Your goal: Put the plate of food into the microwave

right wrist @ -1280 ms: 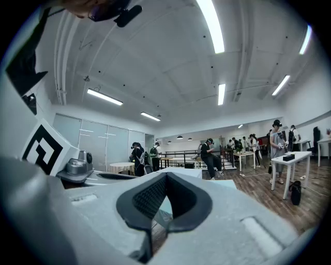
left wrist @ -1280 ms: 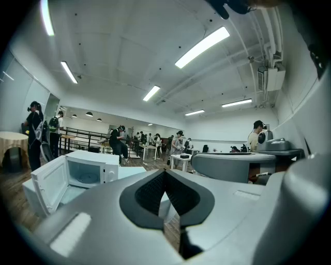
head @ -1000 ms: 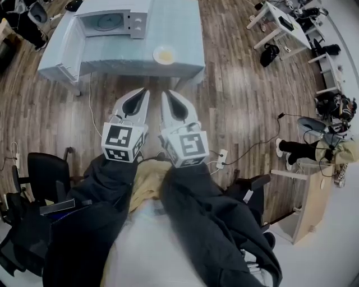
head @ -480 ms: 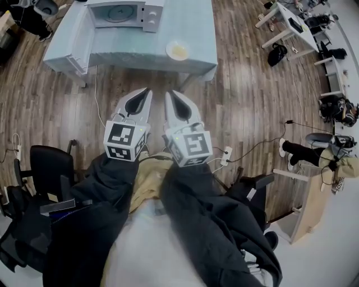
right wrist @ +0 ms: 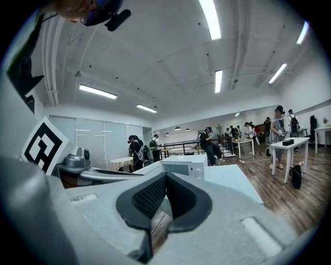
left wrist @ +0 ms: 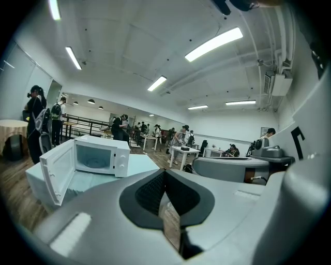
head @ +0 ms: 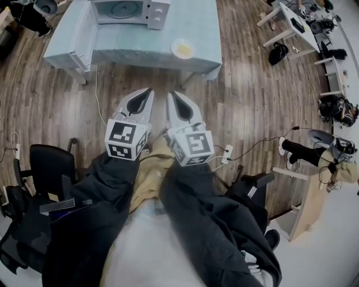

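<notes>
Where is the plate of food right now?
In the head view, the plate of food sits on the blue table, right of the microwave.

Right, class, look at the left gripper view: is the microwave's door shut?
No, the microwave has its door swung wide open to the left, leaving the inside in plain sight.

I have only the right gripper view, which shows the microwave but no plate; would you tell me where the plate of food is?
Observer: In the head view the plate of food sits on the pale blue table, to the right of the microwave, near the table's front edge.
Operator: Thank you. Is the microwave open?
Observer: Yes, the left gripper view shows its door swung wide open to the left.
Operator: And the left gripper?
Observer: The left gripper has its fingers closed together, with nothing between them.
</notes>
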`<state>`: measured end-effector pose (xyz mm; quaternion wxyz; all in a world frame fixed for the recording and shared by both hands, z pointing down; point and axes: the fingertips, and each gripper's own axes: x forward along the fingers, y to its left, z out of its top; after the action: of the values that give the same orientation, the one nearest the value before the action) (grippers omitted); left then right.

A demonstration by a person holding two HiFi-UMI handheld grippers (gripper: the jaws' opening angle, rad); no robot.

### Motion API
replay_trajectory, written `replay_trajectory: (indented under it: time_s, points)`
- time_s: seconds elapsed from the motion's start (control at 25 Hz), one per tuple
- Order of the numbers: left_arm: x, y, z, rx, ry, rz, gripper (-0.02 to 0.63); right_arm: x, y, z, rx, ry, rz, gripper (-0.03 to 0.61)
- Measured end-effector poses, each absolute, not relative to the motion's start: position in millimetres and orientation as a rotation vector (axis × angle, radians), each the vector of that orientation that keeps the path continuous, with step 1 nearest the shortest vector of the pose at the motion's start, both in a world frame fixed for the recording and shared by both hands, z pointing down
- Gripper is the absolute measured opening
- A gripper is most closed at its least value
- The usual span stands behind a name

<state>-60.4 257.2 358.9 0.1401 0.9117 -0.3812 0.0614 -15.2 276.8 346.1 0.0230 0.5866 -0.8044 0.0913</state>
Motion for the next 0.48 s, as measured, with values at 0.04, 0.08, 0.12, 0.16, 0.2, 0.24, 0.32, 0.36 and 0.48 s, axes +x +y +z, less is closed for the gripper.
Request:
replay_trajectory:
  time_s: [0.04, 0.08, 0.12, 0.16, 0.2, 0.24, 0.32, 0.36, 0.48]
  points:
    - [-61, 256, 360, 2.632, -1.102, 0.176, -0.003, -15, 275, 348, 1.815, -2.488, 0.288, -0.005]
    - [-62, 254, 360, 2.628, -1.105, 0.176, -0.003, -14, 273, 348, 1.812, -2.488, 0.295, -0.005]
    - [-62, 252, 361, 2.626, -1.107, 0.176, -0.003, -14, 271, 349, 1.810, -2.488, 0.301, -0.005]
    - [-62, 249, 361, 2.623, -1.110, 0.177, -0.003, -12, 269, 350, 1.808, -2.488, 0.306, -0.005]
    - [-62, 247, 362, 2.621, -1.113, 0.178, -0.003, -11, 265, 350, 1.806, -2.490, 0.311, -0.005]
    - [-63, 244, 362, 2.618, -1.121, 0.180, -0.003, -10, 260, 351, 1.802, -2.493, 0.317, -0.005]
    - [-68, 234, 363, 2.606, -1.151, 0.185, -0.003, -10, 248, 353, 1.785, -2.508, 0.329, -0.005]
    - [-71, 228, 363, 2.598, -1.170, 0.188, -0.003, -10, 243, 354, 1.773, -2.518, 0.334, -0.005]
    - [-76, 211, 361, 2.577, -1.217, 0.193, -0.003, -10, 226, 352, 1.743, -2.541, 0.335, -0.005]
